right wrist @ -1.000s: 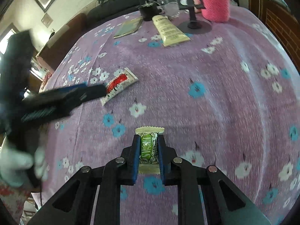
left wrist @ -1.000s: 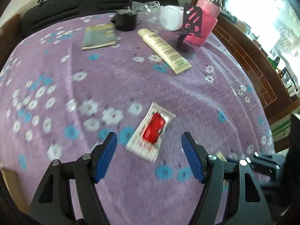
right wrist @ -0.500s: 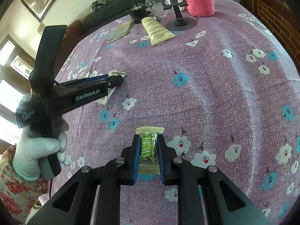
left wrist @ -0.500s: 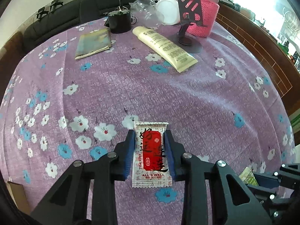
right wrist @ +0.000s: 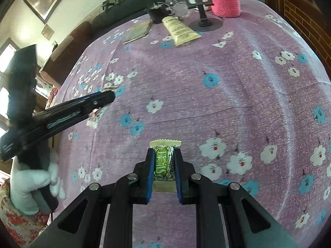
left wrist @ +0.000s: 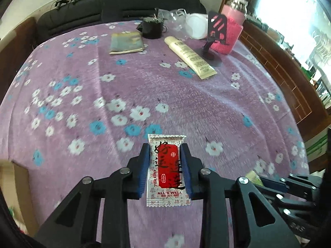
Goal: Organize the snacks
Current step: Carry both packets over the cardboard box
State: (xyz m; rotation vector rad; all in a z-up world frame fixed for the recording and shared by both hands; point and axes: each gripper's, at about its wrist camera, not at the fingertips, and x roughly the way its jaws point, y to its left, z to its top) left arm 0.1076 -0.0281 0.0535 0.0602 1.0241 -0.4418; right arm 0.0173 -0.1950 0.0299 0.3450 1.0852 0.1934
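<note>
With the left claw (left wrist: pixel 164 166) closed on the red snack packet (left wrist: pixel 166 170) and the right claw (right wrist: pixel 164 166) closed on the green candy (right wrist: pixel 163 163), both above the table (right wrist: pixel 238 82), I would carry them level with a firm grip.

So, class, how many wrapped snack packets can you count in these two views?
2. The red snack packet sits clamped in the left gripper; the green snack packet sits clamped in the right gripper. Others may lie out of view.
</note>
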